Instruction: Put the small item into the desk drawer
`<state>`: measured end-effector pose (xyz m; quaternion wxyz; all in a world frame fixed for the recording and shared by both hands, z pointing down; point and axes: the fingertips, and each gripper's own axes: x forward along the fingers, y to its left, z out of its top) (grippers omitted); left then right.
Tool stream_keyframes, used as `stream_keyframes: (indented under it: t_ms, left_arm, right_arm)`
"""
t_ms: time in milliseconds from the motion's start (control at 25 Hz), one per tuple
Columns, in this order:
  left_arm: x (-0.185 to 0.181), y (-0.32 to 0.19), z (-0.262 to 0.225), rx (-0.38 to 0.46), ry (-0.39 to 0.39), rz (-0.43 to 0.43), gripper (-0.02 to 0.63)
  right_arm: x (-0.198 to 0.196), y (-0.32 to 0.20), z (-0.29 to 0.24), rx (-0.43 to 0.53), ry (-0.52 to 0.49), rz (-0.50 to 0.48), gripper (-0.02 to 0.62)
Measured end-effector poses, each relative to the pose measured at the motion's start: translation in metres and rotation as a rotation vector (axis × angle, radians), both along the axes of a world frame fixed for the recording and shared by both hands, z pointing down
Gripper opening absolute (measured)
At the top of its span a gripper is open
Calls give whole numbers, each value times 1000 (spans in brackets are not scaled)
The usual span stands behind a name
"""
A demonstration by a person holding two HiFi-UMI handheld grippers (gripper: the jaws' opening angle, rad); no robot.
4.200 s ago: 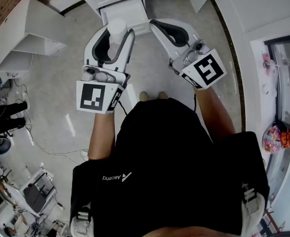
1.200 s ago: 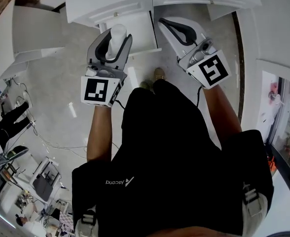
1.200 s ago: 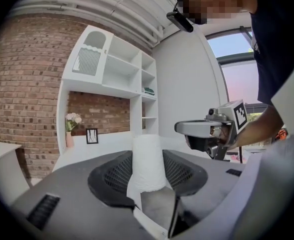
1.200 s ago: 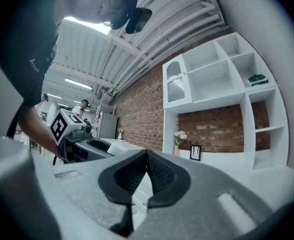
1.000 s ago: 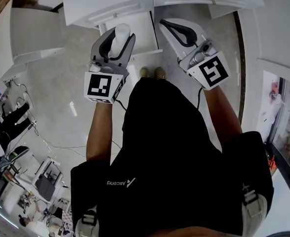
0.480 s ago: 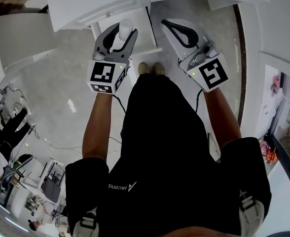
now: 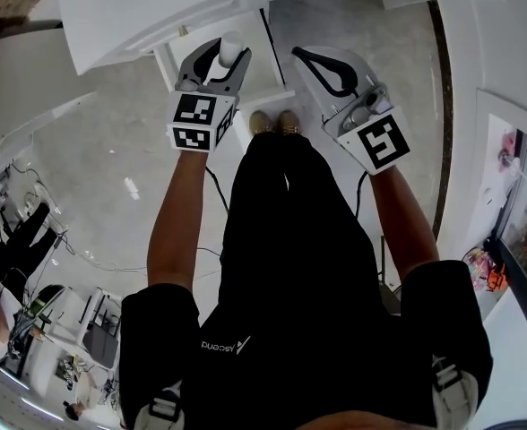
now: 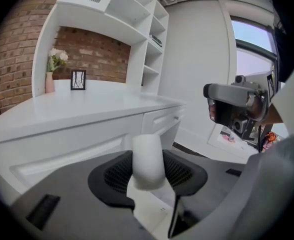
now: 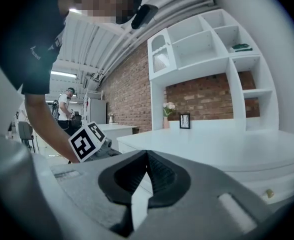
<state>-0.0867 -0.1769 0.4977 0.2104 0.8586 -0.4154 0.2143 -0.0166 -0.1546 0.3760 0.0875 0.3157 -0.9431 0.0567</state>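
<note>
White, smooth and round-ended, the item [image 8: 147,160] is pinched between the left gripper's [image 8: 148,173] black ribbed jaws over the open drawer [image 7: 270,65]. The right gripper's [image 9: 146,160] jaws are pressed together, empty.

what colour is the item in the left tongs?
The item is plain white, with no pattern; it shows best in the left gripper view.

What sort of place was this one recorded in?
Likely a staged home-office corner inside a larger lab: a white desk with drawers, white shelves against a brick wall, and office chairs and cables behind.
</note>
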Motion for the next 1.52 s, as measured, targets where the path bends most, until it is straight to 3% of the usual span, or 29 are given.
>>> stream_keyframes:
  t_ms: [280,720,1160,1520]
  left_arm:
    - [7,-15,68,-85,-58,48,181]
    - [-3,-43,168,-222,-131,47,181]
    - [8,-68,257,-296,-221,58,183]
    - [2,-84,316,-339,-340,55,183]
  right_arm:
    - [4,-10,42,-39,11,11,2]
    - [14,-28,103,-101,22,41,2]
    - [33,-46,168,-147,61,51,2]
    - [31,-54,188,-161,50,43,2]
